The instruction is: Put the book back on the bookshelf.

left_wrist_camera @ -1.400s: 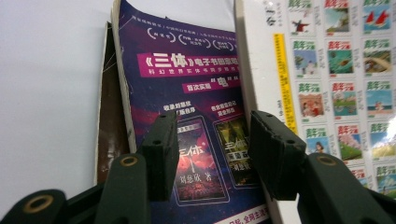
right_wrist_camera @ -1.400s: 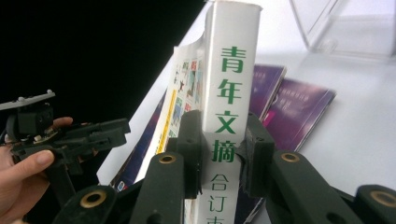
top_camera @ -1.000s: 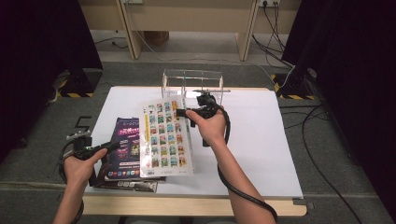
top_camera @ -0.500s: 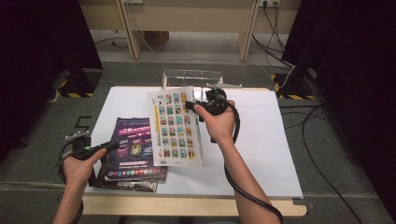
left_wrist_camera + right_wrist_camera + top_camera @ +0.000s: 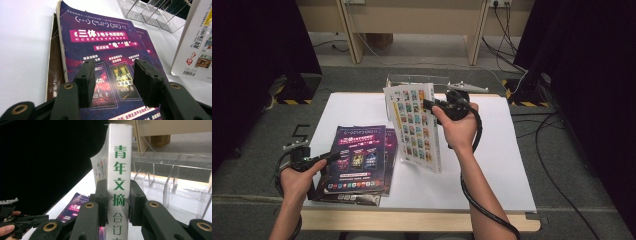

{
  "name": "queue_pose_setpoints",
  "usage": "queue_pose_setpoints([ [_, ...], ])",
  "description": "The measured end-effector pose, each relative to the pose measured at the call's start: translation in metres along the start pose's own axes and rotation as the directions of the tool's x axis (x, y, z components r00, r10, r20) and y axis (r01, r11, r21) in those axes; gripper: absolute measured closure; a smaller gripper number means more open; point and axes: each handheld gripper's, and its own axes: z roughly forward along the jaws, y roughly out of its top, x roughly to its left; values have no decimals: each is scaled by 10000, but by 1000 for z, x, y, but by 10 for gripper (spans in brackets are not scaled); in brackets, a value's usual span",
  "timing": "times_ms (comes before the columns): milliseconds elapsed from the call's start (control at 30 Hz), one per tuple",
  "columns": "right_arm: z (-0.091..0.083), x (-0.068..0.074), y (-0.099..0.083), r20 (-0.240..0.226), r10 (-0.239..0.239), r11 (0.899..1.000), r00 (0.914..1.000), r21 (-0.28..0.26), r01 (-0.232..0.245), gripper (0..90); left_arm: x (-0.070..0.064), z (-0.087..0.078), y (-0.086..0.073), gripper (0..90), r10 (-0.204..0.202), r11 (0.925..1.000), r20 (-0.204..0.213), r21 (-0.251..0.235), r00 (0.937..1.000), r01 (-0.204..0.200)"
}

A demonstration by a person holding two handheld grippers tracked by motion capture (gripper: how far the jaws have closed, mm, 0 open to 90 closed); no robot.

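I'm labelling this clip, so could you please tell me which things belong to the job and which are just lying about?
In the job:
white book, clamped in right hand-held gripper
clear rack
purple magazines

Lying about:
cables
wooden bench

Stacked magazines (image 5: 359, 162) lie on table (image 5: 492, 165), left of upright book (image 5: 414, 127).

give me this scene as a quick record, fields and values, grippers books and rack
right gripper: shut on the white book's spine
white book: lifted, tilted upright, its lower edge near the table
left gripper: open, over the purple book's cover
purple book: flat, on top of a stack
clear rack: far edge of the white table, behind the white book
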Motion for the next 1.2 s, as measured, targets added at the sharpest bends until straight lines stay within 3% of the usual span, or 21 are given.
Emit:
queue_pose_setpoints([
  [333,-14,-4,7,424,-248,9990,9988,-360,264,741,0,0,0,517,-7,10000,-17,17,10000,7],
  [1200,-35,-18,22,1384,-66,9875,9904,-1550,282,741,2,0,0,513,17,10000,-36,-23,10000,-17],
])
